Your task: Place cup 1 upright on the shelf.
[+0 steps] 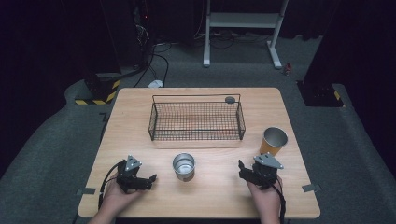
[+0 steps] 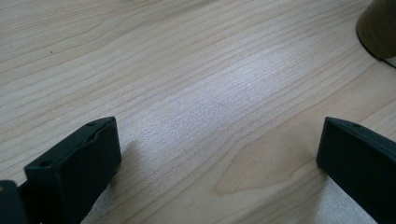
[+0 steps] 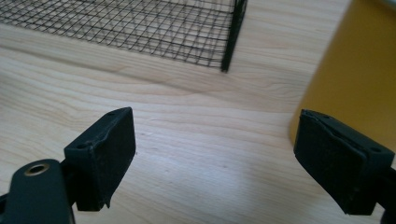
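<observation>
While I hold both at rest low in the frame:
Left tongs (image 1: 150,178): wide, empty, aimed toward steel cup (image 1: 183,166), centre counter (image 1: 140,100).
Right tongs (image 1: 241,167): wide, empty, just below orange cup (image 1: 273,141), ready to grasp.
Basket (image 1: 196,121): upper centre, probable destination.

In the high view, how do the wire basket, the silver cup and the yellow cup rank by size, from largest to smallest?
1. Wire basket, clearly the largest.
2. and 3. Yellow cup and silver cup: they look nearly alike. The yellow one seems a little taller, but I would not rank them firmly.
</observation>
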Tool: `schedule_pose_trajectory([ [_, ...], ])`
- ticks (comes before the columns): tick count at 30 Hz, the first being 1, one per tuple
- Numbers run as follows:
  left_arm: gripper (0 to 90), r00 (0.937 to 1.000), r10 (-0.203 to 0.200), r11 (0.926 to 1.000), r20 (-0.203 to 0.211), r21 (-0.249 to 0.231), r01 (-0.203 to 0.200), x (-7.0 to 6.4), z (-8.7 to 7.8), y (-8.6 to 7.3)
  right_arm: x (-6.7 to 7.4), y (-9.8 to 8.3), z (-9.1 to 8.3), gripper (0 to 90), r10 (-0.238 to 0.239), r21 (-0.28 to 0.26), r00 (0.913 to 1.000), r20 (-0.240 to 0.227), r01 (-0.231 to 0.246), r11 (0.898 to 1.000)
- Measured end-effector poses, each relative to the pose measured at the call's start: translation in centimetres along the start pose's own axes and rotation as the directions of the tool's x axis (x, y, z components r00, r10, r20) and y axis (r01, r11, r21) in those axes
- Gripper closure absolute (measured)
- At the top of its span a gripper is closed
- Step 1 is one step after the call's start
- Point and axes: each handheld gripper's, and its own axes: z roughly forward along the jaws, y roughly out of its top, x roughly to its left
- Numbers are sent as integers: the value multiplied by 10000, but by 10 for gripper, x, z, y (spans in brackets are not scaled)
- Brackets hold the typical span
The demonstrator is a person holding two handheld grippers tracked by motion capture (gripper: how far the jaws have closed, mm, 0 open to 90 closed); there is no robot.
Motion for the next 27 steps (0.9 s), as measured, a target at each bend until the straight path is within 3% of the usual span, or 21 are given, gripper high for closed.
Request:
schedule_pose_trajectory([
  [12, 3, 10000, -1, 10000, 6, 4, 1, 0, 0, 0, -32, -1, -15, 129, 333, -102, 9975, 617, -328, 9994],
  [27, 2, 10000, 4, 10000, 2, -9, -4, 0, 0, 0, -62, 2, -18, 111, 778, -350, 9908, 1105, -744, 9966],
])
